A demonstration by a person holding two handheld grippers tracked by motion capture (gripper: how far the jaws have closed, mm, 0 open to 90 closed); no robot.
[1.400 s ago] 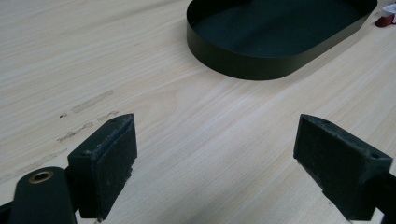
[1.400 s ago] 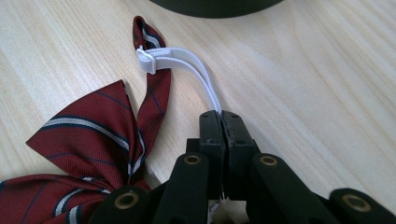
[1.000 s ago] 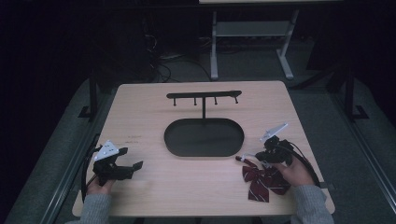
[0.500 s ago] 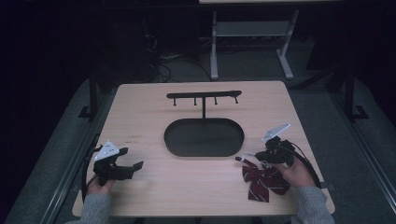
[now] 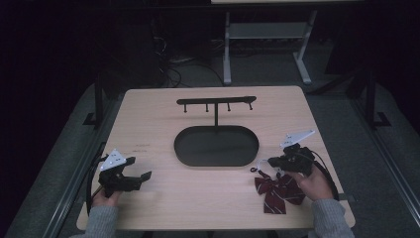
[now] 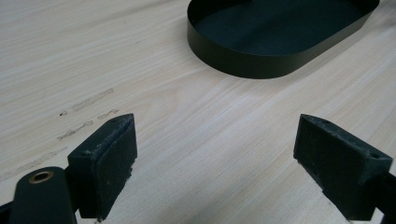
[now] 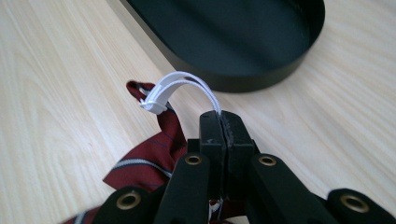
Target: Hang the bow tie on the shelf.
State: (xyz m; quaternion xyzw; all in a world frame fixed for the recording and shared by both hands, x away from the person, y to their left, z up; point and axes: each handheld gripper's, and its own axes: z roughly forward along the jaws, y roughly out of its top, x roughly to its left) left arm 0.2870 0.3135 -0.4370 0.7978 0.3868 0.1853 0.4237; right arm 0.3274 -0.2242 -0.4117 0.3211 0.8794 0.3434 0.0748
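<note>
Near the bench's right front corner, the right gripper (image 7: 219, 122) pinches the bow tie's (image 5: 277, 191) white elastic loop (image 7: 180, 86); lift slowly, keeping it clear. The left gripper (image 6: 219, 161) rests with jaws released.

**The dim room around my table**

I work at a pale wooden table (image 5: 148, 119), its grain lit evenly from above. Beyond the far edge, ahead of my tongs, the room falls into darkness. A grey carpeted floor (image 5: 277, 74) shows there, with a white-legged desk frame (image 5: 267, 34) standing on it and dark cables (image 5: 171, 64) lying tangled off to my left. Black metal posts (image 5: 99, 99) flank the table on both sides.
</note>
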